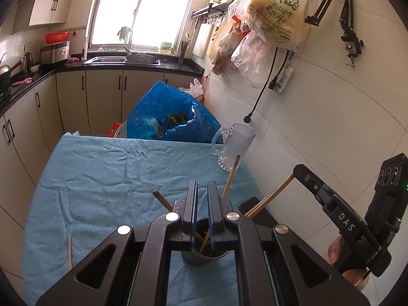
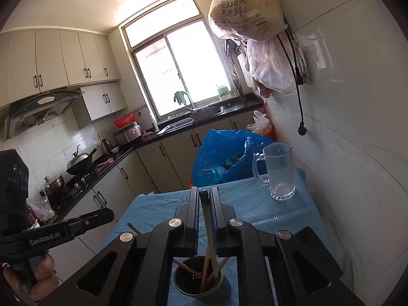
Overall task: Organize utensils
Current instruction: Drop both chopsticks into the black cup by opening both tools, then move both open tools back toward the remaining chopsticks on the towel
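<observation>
- The left gripper [image 1: 202, 186] sits at the bottom centre of the left wrist view, its jaws drawn nearly together with only a thin slit between them; whether they pinch a chopstick I cannot tell
- Right under it stands a dark cup [image 1: 204, 255] on the blue cloth [image 1: 107, 168], with chopsticks [image 1: 230, 176] leaning out of it toward the upper right
- A loose chopstick [image 1: 69, 251] lies on the cloth at the lower left of that view
- The right gripper [image 2: 204, 193] fills the bottom centre of the right wrist view, jaws pressed onto a dark-tipped chopstick [image 2: 207, 219] that runs down between them into the same cup [image 2: 201, 283]
- Several more chopsticks lean inside the cup
- A glass mug [image 2: 279, 170] stands upright on the cloth at the right, close to the white wall
- A blue plastic bag [image 2: 221, 158] sits behind the table's far edge
- A hand [image 2: 30, 278] grips the other tool's handle at the lower left
</observation>
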A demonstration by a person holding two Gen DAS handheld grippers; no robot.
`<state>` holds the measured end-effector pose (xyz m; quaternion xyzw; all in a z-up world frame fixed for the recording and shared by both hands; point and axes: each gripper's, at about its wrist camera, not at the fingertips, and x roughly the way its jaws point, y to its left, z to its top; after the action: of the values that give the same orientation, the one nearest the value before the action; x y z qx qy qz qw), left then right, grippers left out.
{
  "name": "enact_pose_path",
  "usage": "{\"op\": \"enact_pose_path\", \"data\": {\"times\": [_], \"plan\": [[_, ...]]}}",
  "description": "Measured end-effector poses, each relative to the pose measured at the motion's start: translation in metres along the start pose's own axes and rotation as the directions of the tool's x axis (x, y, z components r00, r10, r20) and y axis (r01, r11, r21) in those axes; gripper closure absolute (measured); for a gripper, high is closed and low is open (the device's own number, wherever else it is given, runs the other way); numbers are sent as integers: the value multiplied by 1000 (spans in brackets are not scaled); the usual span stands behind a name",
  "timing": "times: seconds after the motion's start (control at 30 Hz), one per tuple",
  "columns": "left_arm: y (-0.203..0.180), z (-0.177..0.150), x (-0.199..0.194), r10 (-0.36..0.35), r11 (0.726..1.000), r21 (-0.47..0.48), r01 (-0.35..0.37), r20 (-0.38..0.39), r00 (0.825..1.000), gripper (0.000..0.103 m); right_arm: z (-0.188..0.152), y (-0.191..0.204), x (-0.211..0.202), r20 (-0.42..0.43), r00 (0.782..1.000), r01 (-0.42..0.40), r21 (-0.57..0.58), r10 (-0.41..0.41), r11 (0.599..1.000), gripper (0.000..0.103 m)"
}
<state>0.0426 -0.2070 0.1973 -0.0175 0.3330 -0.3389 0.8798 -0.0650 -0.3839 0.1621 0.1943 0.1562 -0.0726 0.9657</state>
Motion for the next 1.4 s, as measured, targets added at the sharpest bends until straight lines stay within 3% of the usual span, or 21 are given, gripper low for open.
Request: {"op": "enact_pose_path", "data": {"times": [0.13,0.3,0.43,0.57,0.67,0.77,1.0,1.27,1.4], "plan": [[5,-2,-10,0,1000,-8,0,7,1000,96,0,3,-6,3,1000,-2,-5,2,1000,93],[21,-9,-29,5,1000,-30,-5,11,1000,94,1,8,-23,27,1000,-4,-2,4,1000,85],[48,-25,-45,48,997,-55,-48,6,999,87,-5,17,-46,42,998,-37,-4,37,999,84],[84,-45,-53,99,989,-105,-101,-25,995,87,-26,31,-59,6,996,-88,-7,88,996,76],[117,-66,-51,138,977,-153,-149,-79,987,86,-46,44,-60,-51,992,-118,-27,117,993,75],[145,-87,-44,162,961,-201,-189,-144,976,86,-73,60,-51,-128,983,-142,-62,133,988,75],[181,-126,-6,130,938,-273,-211,-287,949,87,-122,75,-20,-288,952,-128,-67,103,990,75],[198,-132,51,137,924,-284,-257,-380,915,87,-142,65,3,-380,923,-82,-56,55,995,75],[208,-130,74,168,915,-274,-296,-410,897,87,-144,65,3,-388,921,-74,-66,42,995,75]]}}
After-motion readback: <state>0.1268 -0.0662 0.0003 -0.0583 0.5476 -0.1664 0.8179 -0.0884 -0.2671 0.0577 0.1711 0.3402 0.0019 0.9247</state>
